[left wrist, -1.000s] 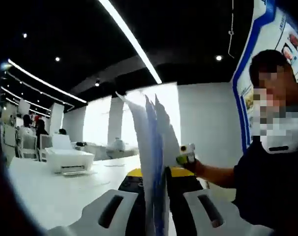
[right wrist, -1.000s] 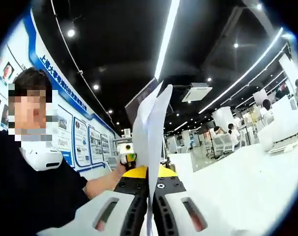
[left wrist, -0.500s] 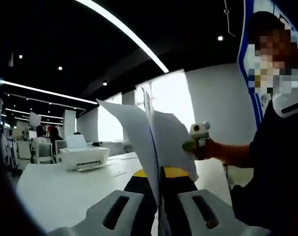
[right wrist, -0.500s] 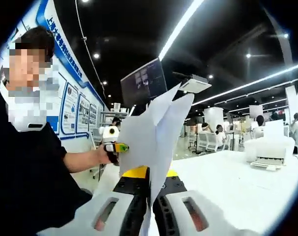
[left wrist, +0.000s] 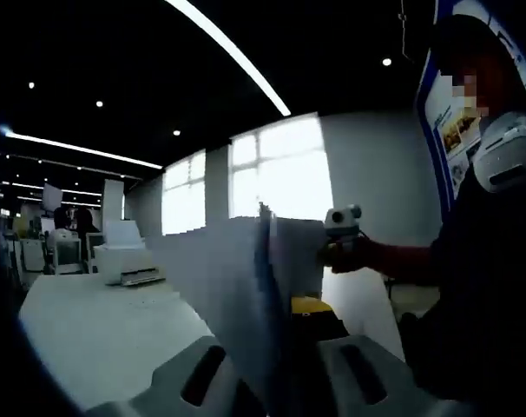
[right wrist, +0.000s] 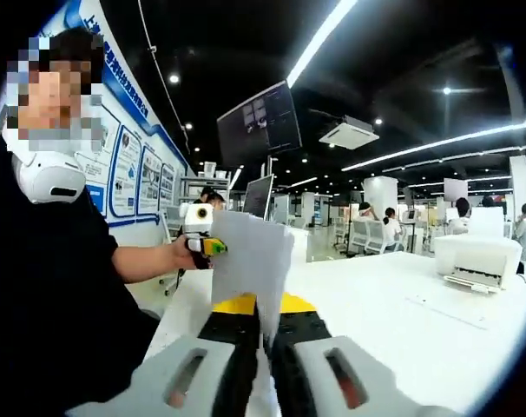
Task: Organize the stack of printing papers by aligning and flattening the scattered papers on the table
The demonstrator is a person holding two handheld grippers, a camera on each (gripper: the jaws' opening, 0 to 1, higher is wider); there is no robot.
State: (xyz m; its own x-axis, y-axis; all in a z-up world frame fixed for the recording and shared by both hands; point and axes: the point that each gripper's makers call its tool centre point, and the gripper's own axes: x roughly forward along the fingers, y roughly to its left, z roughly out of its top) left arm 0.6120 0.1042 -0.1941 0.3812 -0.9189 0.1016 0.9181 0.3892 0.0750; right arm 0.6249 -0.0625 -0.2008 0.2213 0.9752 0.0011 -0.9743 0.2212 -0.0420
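Right gripper view shows the right claw (right wrist: 265, 369) clenched on a sheaf of papers (right wrist: 249, 265), jaws pressed together on the sheets, which rise upright from between them and stand clear above the white worktop (right wrist: 402, 321). In the left gripper view the left claw (left wrist: 276, 382) grasps the same papers (left wrist: 237, 287) from the other end, the sheets fanning up out of its jaws, though the picture is dim and blurred and the exact pinch line is hard to make out. Each claw's camera sees the other claw across the sheaf: the left claw at the far edge of the papers in the right gripper view, the right claw (left wrist: 341, 228) in the left gripper view. So the papers hang between the two claws, their long axis running from one claw to the other, edges not yet even. The worktop lies below the sheaf, and I judge the next move to be bringing the lower edge down onto it to square the sheets. A printer (right wrist: 471, 261) sits well apart on the worktop.
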